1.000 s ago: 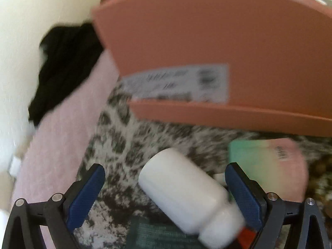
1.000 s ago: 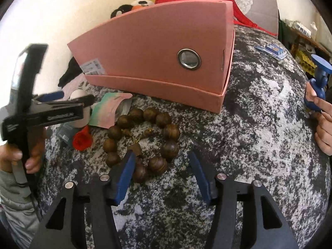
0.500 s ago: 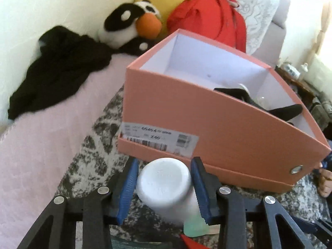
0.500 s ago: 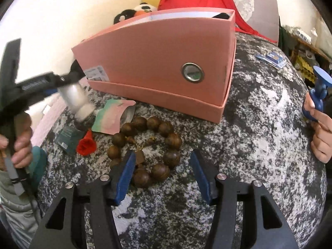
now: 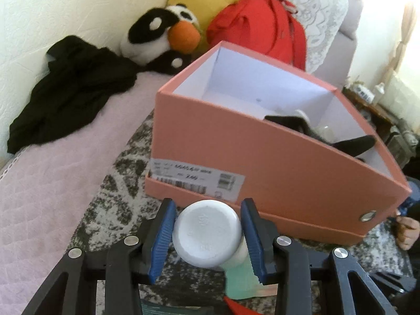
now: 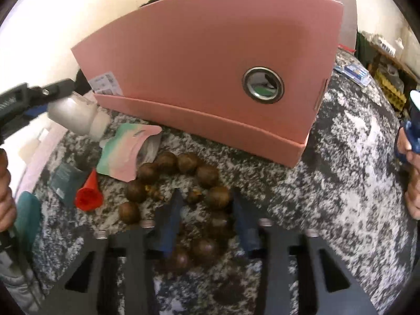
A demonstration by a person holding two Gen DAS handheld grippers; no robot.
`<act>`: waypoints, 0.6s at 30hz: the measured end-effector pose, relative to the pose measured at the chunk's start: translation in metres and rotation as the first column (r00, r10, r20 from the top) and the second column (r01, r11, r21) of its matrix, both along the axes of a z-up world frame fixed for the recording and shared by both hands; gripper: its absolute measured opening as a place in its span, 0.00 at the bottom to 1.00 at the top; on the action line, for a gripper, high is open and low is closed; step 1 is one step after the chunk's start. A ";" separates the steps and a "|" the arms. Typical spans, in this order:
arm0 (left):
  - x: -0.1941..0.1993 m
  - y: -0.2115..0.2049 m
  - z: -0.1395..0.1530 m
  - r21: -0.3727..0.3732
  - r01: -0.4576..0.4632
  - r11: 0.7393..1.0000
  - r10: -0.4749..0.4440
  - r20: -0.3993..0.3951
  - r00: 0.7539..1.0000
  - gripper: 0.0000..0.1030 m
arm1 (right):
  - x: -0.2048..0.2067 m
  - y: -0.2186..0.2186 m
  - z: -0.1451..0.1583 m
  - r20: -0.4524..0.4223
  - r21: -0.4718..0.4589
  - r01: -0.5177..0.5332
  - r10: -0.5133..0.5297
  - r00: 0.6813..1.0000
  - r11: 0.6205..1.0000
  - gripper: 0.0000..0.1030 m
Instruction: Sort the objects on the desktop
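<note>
My left gripper (image 5: pixel 207 239) is shut on a white plastic bottle (image 5: pixel 207 232) and holds it in the air in front of the pink shoe box (image 5: pixel 262 157). The bottle also shows in the right wrist view (image 6: pixel 76 119), left of the box (image 6: pixel 210 60). The open box holds a black item (image 5: pixel 315 131). My right gripper (image 6: pixel 207 223) is open, low over a brown wooden bead bracelet (image 6: pixel 183 183), its fingers on either side of the near beads.
On the mottled cloth lie a green-pink pouch (image 6: pixel 123 149), a red cone (image 6: pixel 89 194) and a dark green packet (image 6: pixel 65 181). A black garment (image 5: pixel 68 92), a penguin plush (image 5: pixel 162 34) and a red bag (image 5: pixel 257 26) lie behind. Another person's hand (image 6: pixel 412 162) is at right.
My left gripper closed on the white bottle and lifted it toward the box. My right gripper moved forward and down over the bracelet.
</note>
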State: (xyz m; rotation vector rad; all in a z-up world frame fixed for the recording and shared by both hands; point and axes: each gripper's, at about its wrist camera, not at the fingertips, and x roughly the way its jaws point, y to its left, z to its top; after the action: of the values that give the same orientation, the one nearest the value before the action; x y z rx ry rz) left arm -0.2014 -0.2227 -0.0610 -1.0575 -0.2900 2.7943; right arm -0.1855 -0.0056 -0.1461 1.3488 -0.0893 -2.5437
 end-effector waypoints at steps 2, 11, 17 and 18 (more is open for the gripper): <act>0.004 0.002 0.005 0.001 0.010 1.000 -0.010 -0.020 1.000 0.43 | 0.002 0.003 0.002 0.008 -0.014 -0.006 0.006 1.000 1.000 0.20; 0.015 0.001 0.024 0.018 0.025 1.000 -0.023 -0.080 0.997 0.43 | 0.023 0.003 0.049 -0.078 -0.009 -0.018 0.017 0.997 1.000 0.20; 0.024 0.004 0.038 0.015 0.030 0.999 -0.028 -0.120 0.992 0.42 | 0.039 0.008 0.095 -0.162 -0.091 -0.035 0.020 0.987 0.995 0.20; 0.025 0.005 0.041 0.012 0.031 0.999 -0.029 -0.128 0.991 0.42 | 0.040 0.011 0.100 -0.166 -0.121 -0.035 0.015 0.986 0.992 0.20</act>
State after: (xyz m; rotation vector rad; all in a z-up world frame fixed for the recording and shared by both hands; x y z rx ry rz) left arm -0.1759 -0.2176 -0.0196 -0.8672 -0.2756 2.8130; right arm -0.1453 0.0049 -0.0465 1.0835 -0.1932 -2.5712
